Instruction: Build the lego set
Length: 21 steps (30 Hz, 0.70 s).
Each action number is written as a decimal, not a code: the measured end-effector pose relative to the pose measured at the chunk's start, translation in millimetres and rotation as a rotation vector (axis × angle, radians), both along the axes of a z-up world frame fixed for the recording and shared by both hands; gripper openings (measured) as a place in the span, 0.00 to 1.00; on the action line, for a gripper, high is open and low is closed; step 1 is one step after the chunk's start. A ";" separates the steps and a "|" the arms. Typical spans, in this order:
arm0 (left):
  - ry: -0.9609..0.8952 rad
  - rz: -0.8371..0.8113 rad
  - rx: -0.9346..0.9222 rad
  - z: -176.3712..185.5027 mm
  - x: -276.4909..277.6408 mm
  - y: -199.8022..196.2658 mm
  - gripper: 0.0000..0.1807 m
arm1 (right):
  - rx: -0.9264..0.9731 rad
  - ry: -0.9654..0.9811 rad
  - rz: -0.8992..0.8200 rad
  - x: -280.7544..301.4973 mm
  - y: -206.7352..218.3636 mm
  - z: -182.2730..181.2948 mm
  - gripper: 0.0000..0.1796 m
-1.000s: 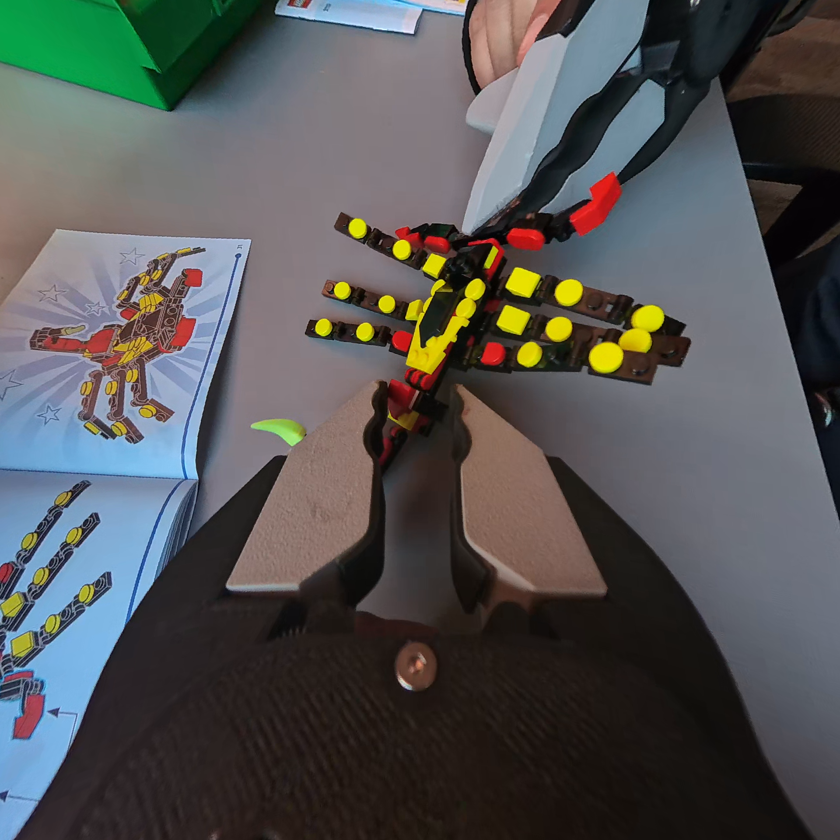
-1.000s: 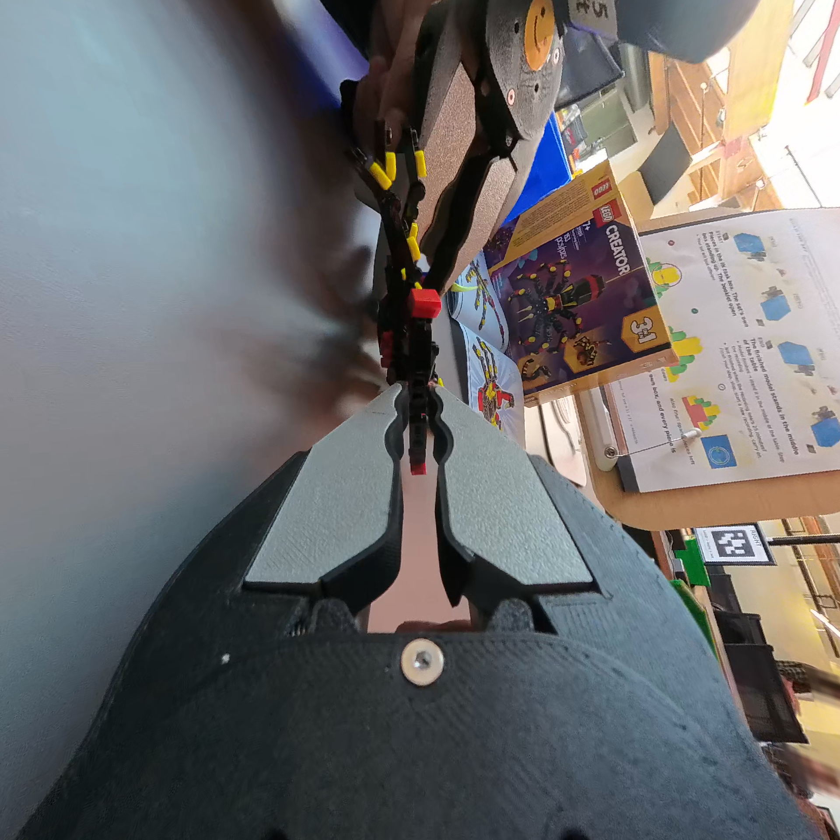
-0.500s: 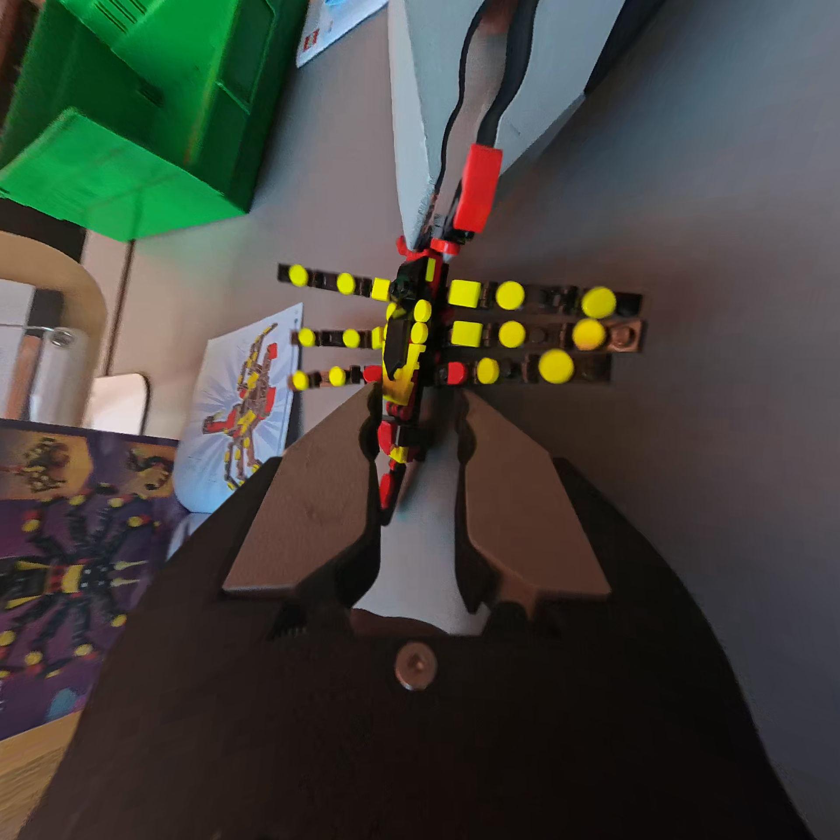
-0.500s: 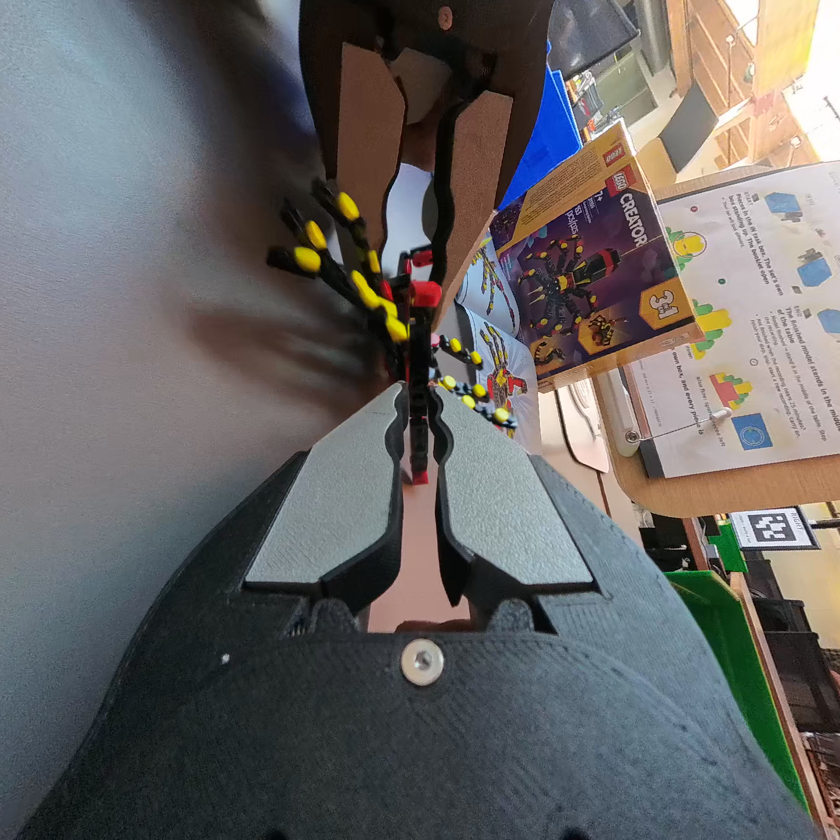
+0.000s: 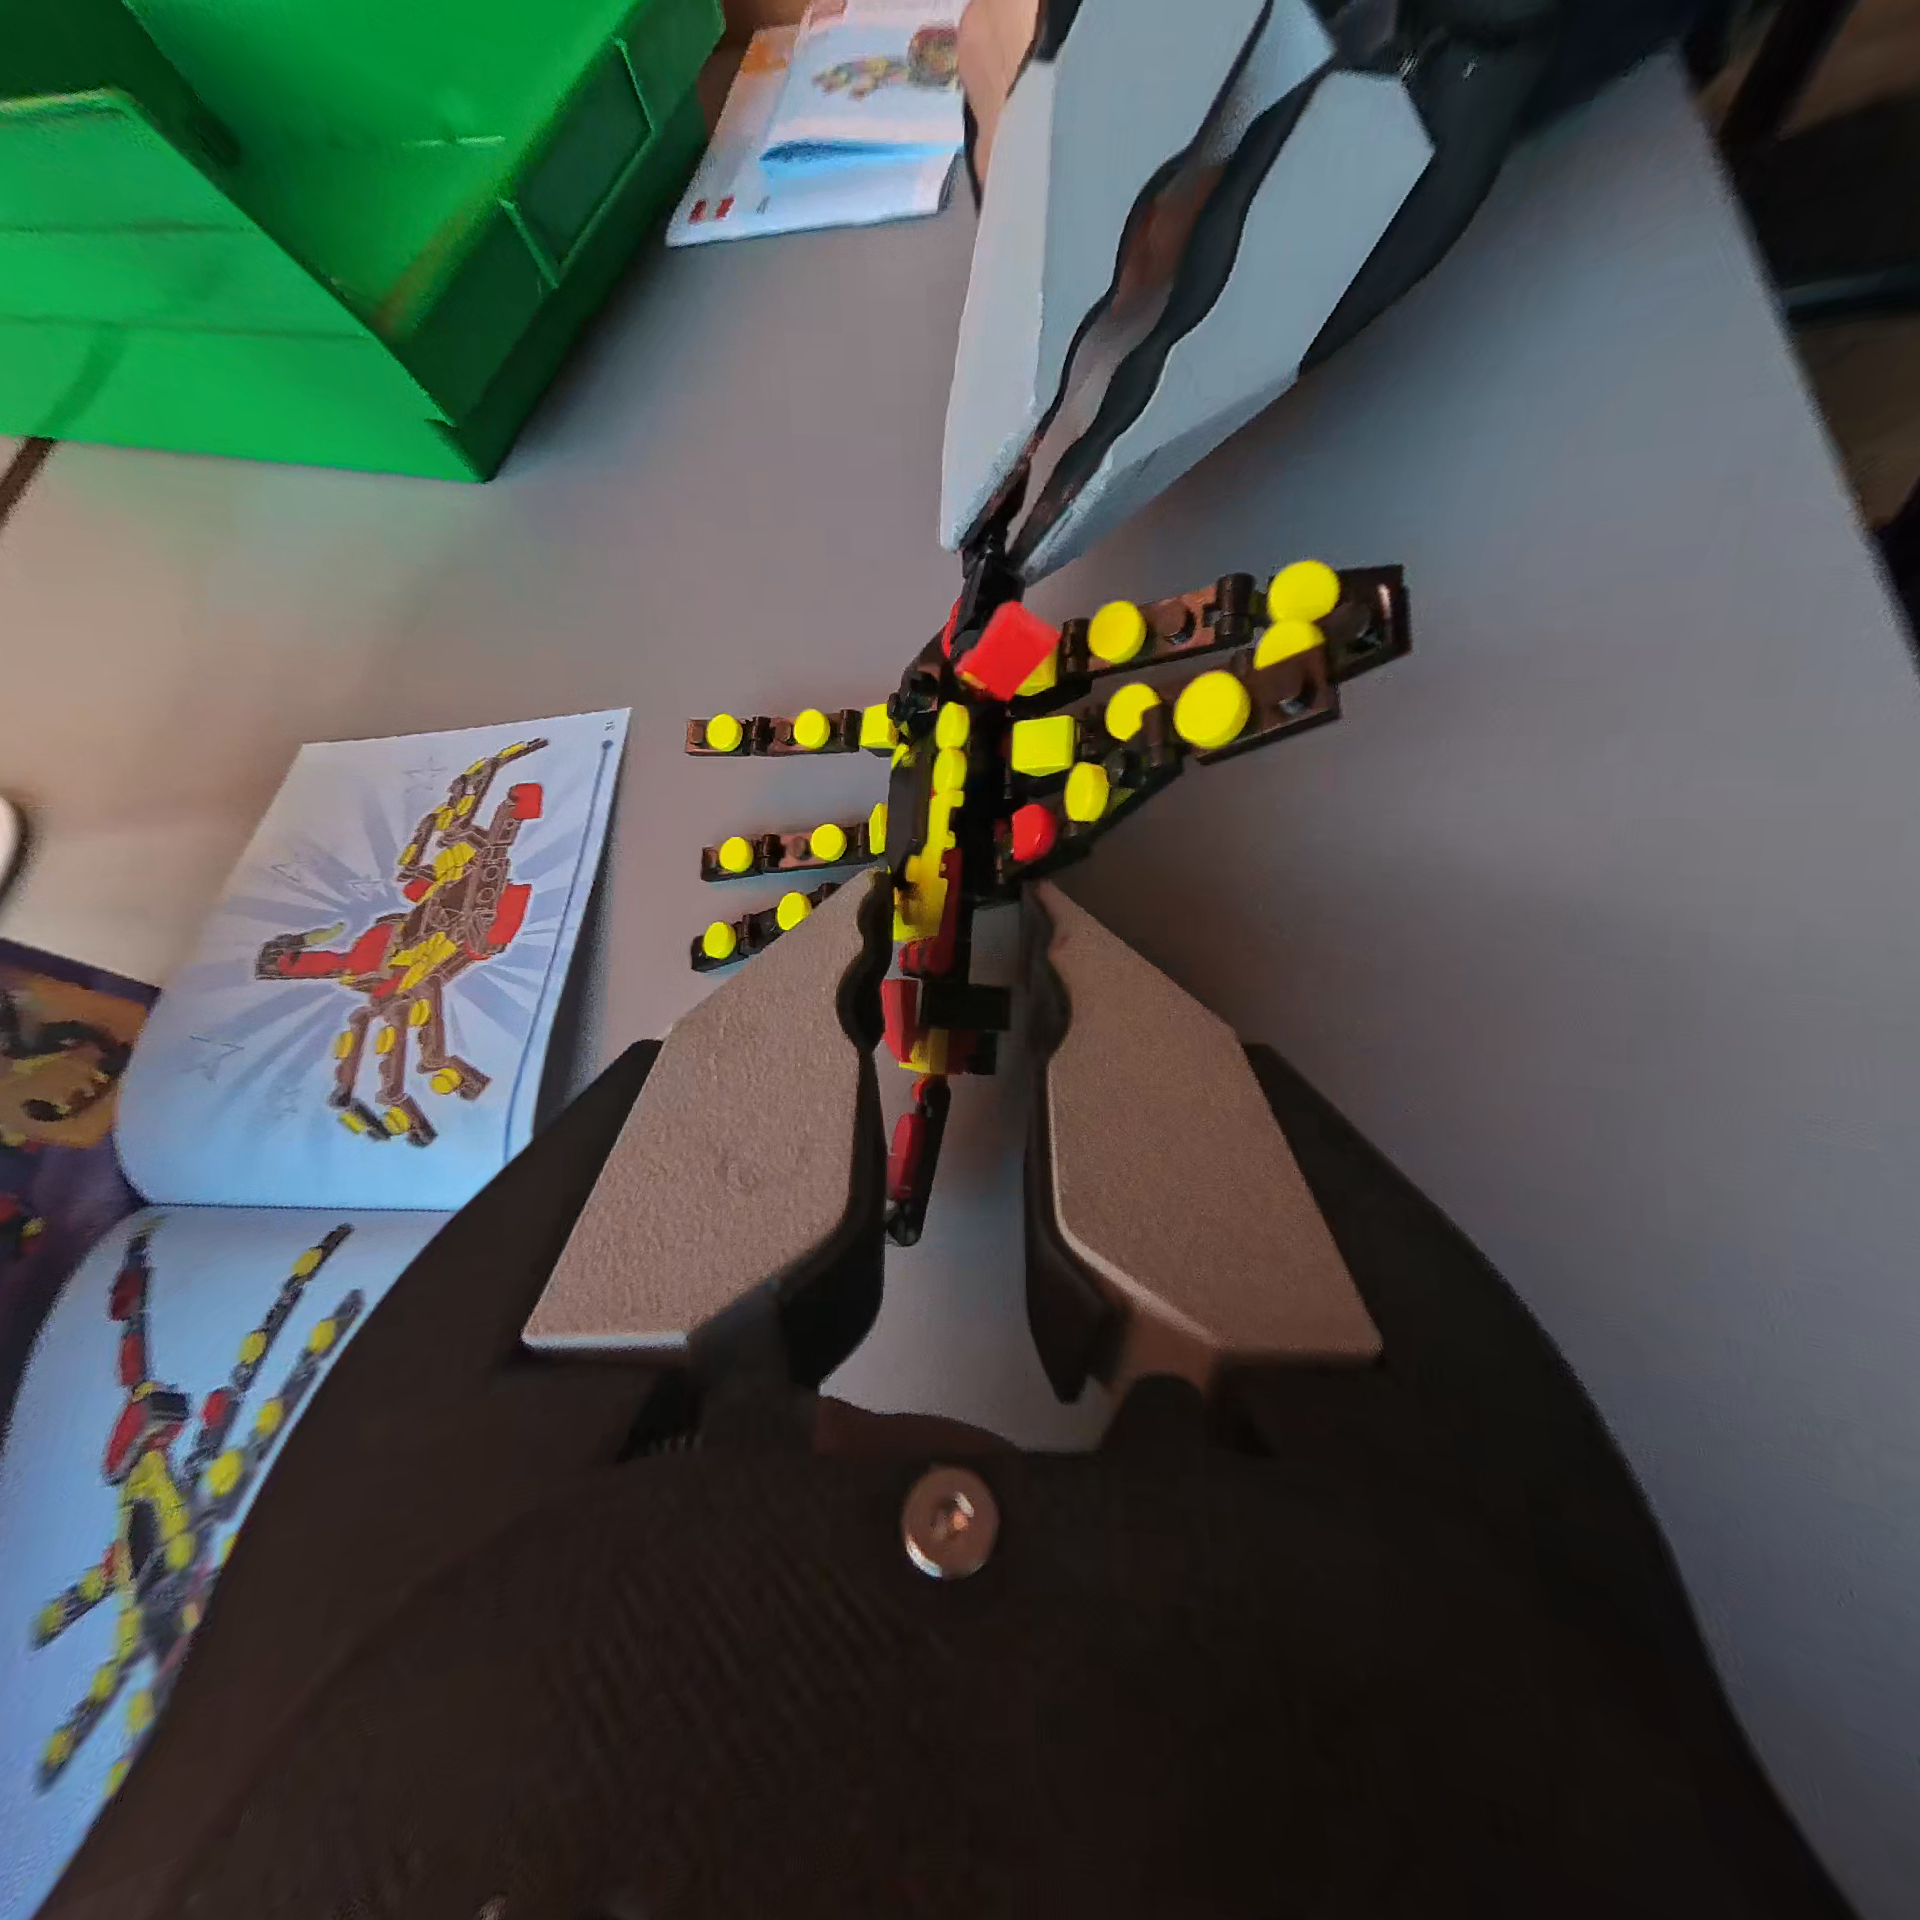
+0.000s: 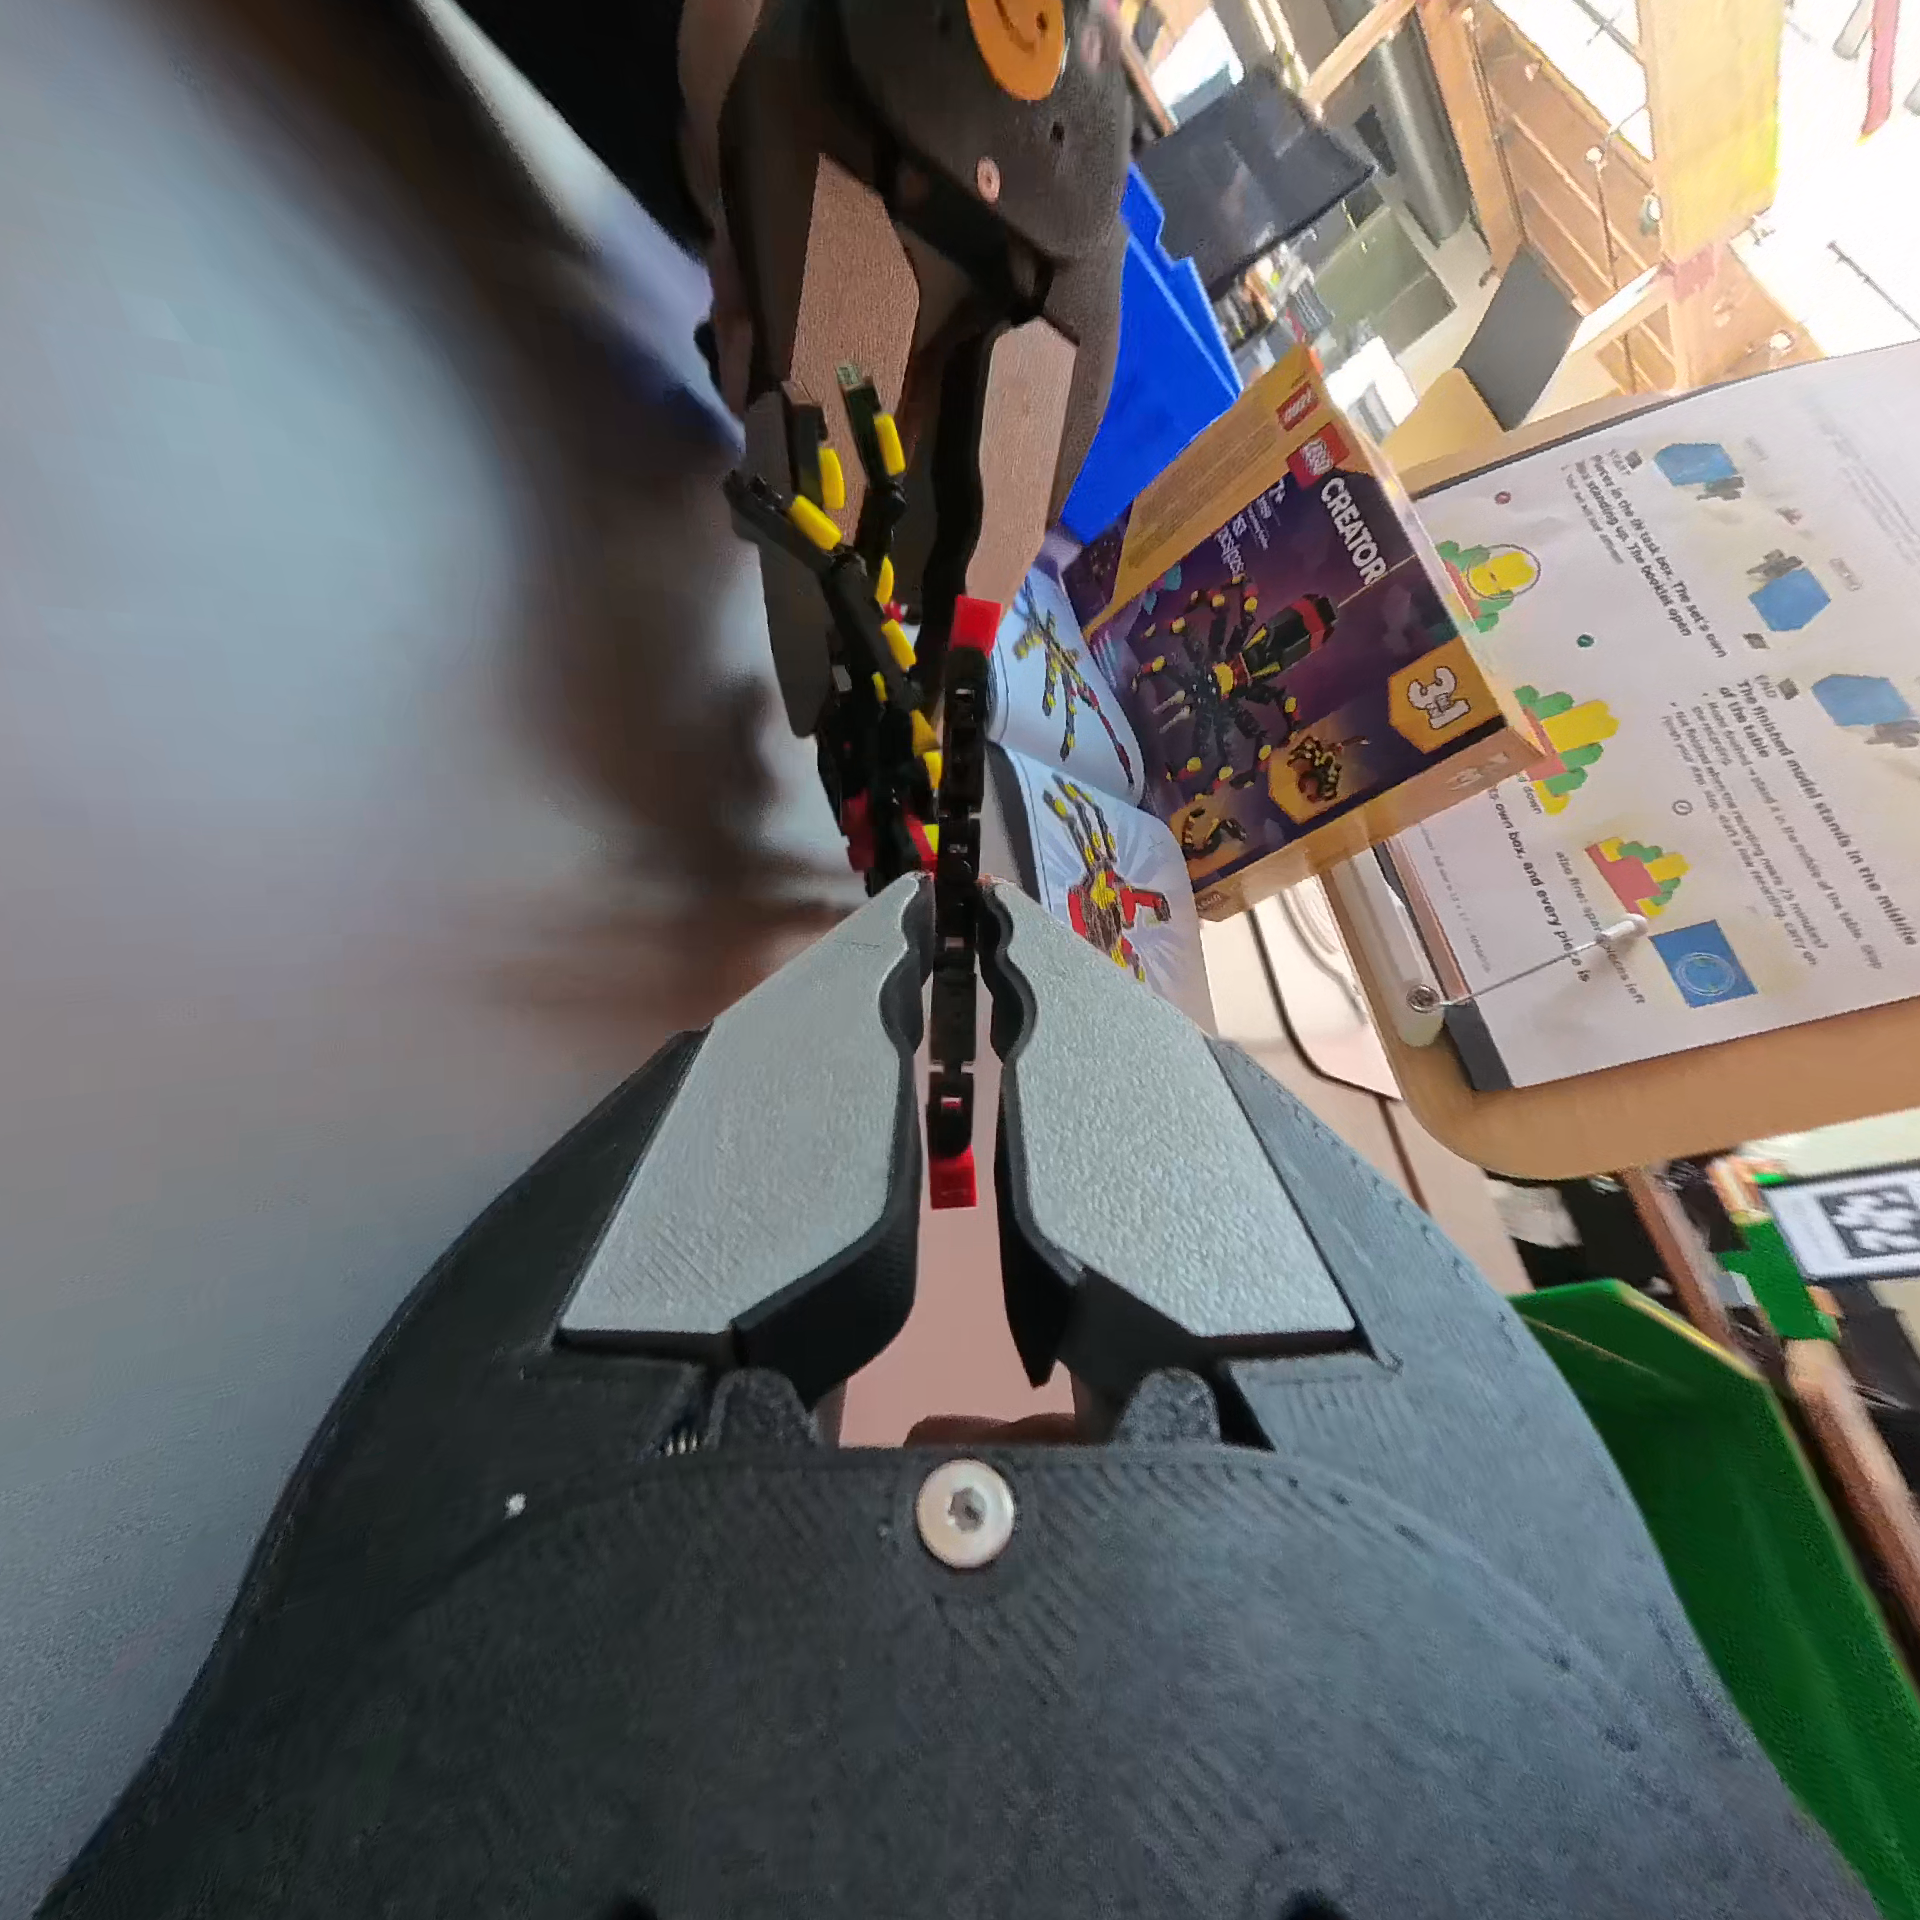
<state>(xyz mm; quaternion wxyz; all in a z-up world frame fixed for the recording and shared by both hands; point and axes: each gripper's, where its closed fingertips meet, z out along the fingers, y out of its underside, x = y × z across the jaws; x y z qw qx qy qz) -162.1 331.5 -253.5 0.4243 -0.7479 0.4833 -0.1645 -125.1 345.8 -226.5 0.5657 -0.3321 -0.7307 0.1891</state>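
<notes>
The lego spider model point(image 5: 951, 800), black with yellow studs and red parts, is held above the grey table point(image 5: 1558, 1039). My left gripper point(image 5: 951, 925) is shut on its red and yellow rear body. My right gripper point(image 5: 987, 551) comes in from the top and is shut on a black jointed leg with a red end point(image 5: 1003, 649) at the model's front. In the right wrist view, my right gripper point(image 6: 951, 904) clamps that thin black leg point(image 6: 961, 769), red at both ends, and the model's legs point(image 6: 831, 540) show edge-on below the left gripper point(image 6: 894, 312).
An open instruction booklet point(image 5: 364, 966) lies at the left. A green bin point(image 5: 312, 208) and a second booklet point(image 5: 831, 135) are at the back. The lego box point(image 6: 1299, 665), a blue bin point(image 6: 1153, 395) and a clipboard with a printed sheet point(image 6: 1714, 675) stand beyond. There is about 6 centimetres between the tips of the two grippers.
Both grippers turned the model in the air. Its right legs now tilt upward and the right gripper sits more to the right. The small green piece seen on the table has left view.
</notes>
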 end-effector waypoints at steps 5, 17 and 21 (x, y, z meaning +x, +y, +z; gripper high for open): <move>-0.185 -0.071 -0.112 17.2 7.6 -15.7 0.11 | -0.251 0.038 0.130 3.9 -16.1 20.5 0.02; -0.472 -0.168 -0.223 50.8 27.7 -32.6 0.11 | -0.546 0.061 0.303 13.7 -29.7 50.7 0.02; -0.525 -0.142 -0.256 54.7 29.6 -28.9 0.11 | -0.605 0.066 0.301 14.2 -23.9 54.0 0.02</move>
